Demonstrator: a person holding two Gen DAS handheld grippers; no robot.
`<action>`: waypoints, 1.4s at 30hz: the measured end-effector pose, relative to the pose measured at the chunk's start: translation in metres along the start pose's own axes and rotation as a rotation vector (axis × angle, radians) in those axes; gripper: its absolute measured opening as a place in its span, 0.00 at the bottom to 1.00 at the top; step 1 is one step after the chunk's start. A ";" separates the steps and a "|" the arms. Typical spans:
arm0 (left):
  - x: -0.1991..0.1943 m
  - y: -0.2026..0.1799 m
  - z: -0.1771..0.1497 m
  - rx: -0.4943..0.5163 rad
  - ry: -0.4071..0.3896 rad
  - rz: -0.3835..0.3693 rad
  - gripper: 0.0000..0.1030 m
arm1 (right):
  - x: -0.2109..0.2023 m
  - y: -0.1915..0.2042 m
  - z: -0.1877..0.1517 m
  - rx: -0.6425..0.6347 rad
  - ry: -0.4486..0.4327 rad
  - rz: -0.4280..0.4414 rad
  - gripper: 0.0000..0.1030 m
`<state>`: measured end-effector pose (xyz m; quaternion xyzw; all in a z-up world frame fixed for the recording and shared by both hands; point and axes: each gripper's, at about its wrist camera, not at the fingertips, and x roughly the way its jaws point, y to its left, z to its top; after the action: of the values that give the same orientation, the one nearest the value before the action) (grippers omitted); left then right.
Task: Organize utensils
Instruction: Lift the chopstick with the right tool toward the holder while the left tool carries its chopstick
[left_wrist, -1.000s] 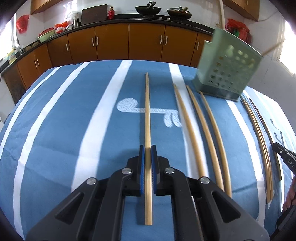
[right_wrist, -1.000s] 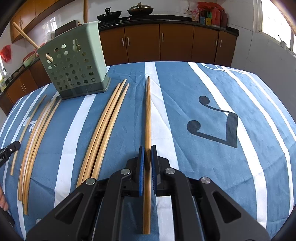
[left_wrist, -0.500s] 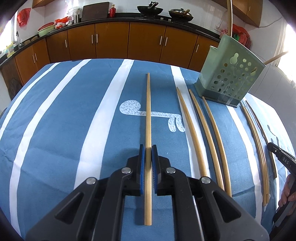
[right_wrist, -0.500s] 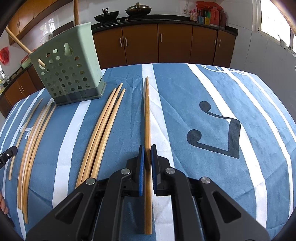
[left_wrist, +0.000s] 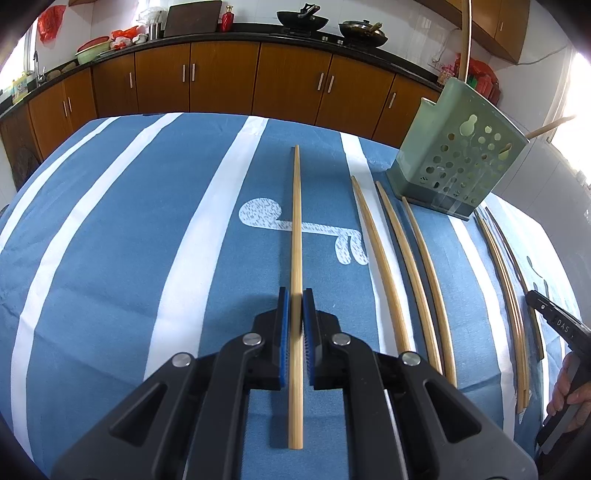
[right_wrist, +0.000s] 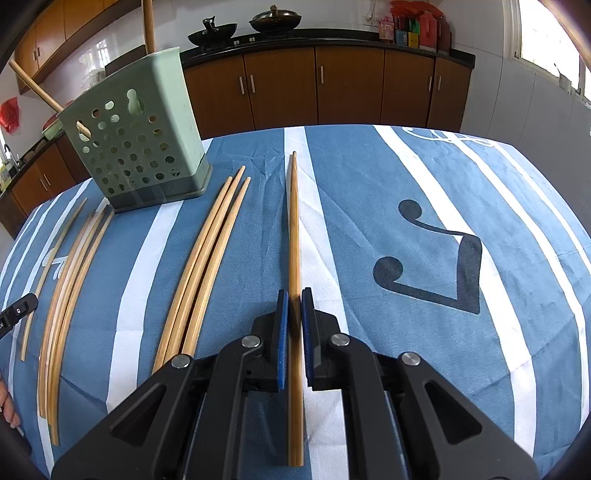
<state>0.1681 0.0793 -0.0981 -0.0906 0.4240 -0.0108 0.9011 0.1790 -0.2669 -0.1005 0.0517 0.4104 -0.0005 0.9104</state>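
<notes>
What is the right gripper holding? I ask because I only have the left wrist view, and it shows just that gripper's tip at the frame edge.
Observer: The right gripper is shut on a chopstick that points away from it.
Operator: One stick or two?
Observer: A second tip shows just beside the first at the far end, so it is probably a pair.
Operator: Anything on its right side?
Observer: Only the tablecloth, which carries a dark note-shaped print there.
</notes>
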 end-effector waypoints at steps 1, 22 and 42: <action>0.000 0.000 0.000 -0.001 0.000 -0.001 0.10 | 0.000 0.001 0.000 0.000 0.000 -0.001 0.08; -0.012 -0.005 -0.015 0.074 0.010 0.033 0.10 | -0.010 0.003 -0.015 -0.029 0.004 0.010 0.08; -0.084 -0.011 0.003 0.078 -0.144 0.018 0.08 | -0.083 -0.008 0.003 0.003 -0.192 0.074 0.08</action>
<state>0.1175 0.0772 -0.0300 -0.0521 0.3582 -0.0128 0.9321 0.1257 -0.2785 -0.0370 0.0681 0.3191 0.0276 0.9449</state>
